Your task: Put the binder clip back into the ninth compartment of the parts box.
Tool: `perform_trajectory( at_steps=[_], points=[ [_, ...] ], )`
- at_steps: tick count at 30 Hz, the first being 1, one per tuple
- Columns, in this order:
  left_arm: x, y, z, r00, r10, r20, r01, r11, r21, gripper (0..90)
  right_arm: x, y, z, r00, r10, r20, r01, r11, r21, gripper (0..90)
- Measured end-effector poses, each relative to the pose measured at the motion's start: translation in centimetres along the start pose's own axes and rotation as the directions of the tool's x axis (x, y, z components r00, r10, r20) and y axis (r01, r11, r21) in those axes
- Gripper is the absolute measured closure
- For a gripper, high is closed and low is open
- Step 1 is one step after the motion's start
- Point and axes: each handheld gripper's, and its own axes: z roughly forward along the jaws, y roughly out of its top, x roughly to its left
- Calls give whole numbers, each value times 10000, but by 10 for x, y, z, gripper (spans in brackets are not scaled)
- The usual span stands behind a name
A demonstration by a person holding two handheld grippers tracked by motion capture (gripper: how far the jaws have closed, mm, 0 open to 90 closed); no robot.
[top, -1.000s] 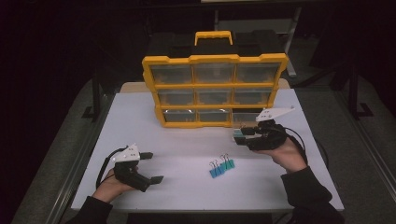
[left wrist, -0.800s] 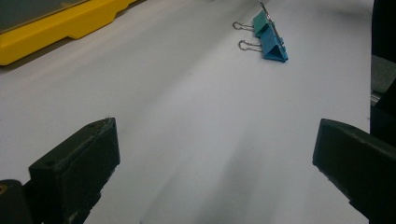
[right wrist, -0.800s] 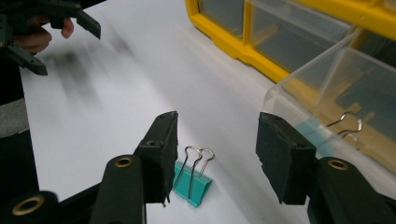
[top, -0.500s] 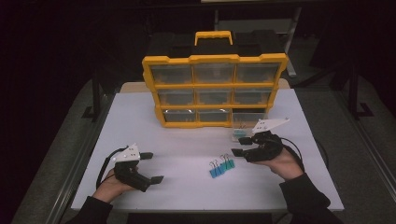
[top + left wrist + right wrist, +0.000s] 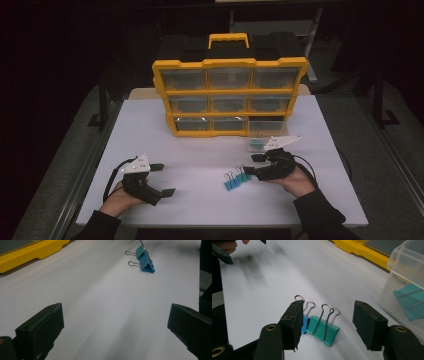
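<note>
Right gripper (image 5: 325,326) has descended from the organizer (image 5: 230,95), jaws spread astride the teal binder clip (image 5: 323,330). Left gripper (image 5: 112,332) rests parted, empty. The clip is likely light, stiff, slippery: grasp its body.

Location: a dim workshop or lab recording station. A white worktop (image 5: 210,150) on a metal frame carries a yellow organiser (image 5: 230,95) of clear parts drawers with a carry handle. Dark equipment stands and a bare floor surround it. The background is unlit.
</note>
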Motion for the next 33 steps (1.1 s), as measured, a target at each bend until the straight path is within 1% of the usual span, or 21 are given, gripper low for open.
perform_trajectory(
  at_steps=[3,4,9,16,20,21,26,28,33],
  points=[
    [0,0,0,10000,19,-15,-19,10000,14,4,0,-1,4,10000,32,-9,-32,10000,15,402],
    [0,0,0,10000,21,-34,-21,10000,18,3,0,-2,7,10000,38,-11,-38,9999,94,401],
    [0,0,1,10000,27,-52,-27,10000,44,3,1,-2,13,10000,46,12,-46,10000,58,403],
    [0,-1,2,10000,-33,-44,33,10000,12,4,-2,-3,26,9997,248,67,-249,9996,111,419],
    [0,-1,2,10000,-1,-34,1,10000,28,4,-3,-3,28,9997,239,71,-240,9996,137,422],
    [0,-1,2,10000,-15,-32,15,10000,26,4,-3,-3,34,9996,274,52,-275,9995,181,436],
    [0,-1,2,10000,-27,-29,27,10000,39,4,-2,-3,39,9998,208,45,-209,9995,217,468],
    [0,-1,2,10000,-27,-29,27,10000,39,4,-2,-3,40,9997,232,54,-233,9994,255,468],
    [0,-2,2,10000,-24,-22,24,10000,60,4,-2,-5,47,9997,242,32,-243,9989,400,514]
  ],
)
